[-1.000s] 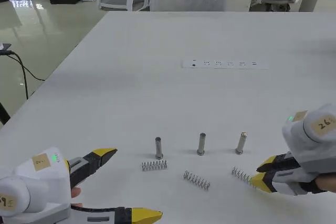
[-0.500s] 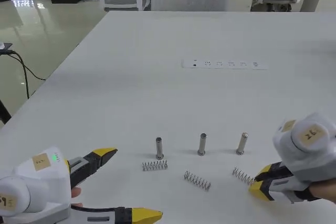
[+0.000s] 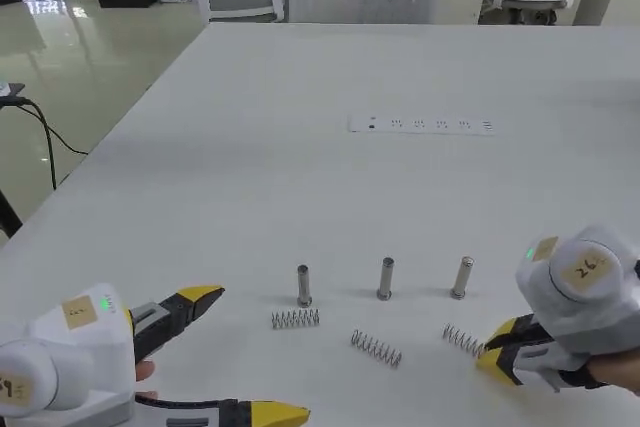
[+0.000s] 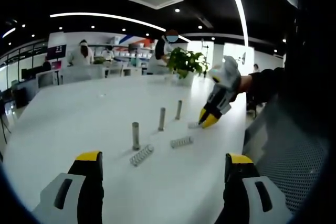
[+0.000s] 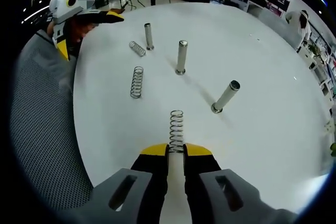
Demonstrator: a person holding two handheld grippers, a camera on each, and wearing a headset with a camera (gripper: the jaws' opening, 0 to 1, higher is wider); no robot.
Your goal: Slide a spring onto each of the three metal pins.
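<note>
Left gripper [image 3: 250, 352]: yellow-tipped jaws wide apart, nothing in them, hovering over the near-left of the white table [image 3: 300, 147], well apart from the parts.

Three short upright steel pins stand in a row: left pin [image 3: 303, 284], middle pin [image 3: 386, 277], right pin [image 3: 461, 276]. All three are bare, so no spring is on yet.

Three small coiled steel-wire springs lie flat on the near side of the pins. The left spring [image 3: 295, 319] is just beside the left pin's base. The middle spring [image 3: 376, 348] sits nearer, between the left and middle pins. The right spring [image 3: 462, 340] is near the right pin.

Right gripper [image 5: 177, 151]: jaws almost together, and they look clamped on the near end of the right spring. The rest of the coil points away along the jaws and rests on the table.

Risks as I see them:
- The grip is on the very end coil only, so the spring may pivot, droop or pop out on the lift.
- Squeezing too hard could crush the coil, and then it won't pass over the pin head.
- The spring is held in line with the jaws, so it has to be turned upright over the pin. If it's off-axis it'll catch on the head.
- The pins look free-standing, so a side nudge could tip one.
</note>
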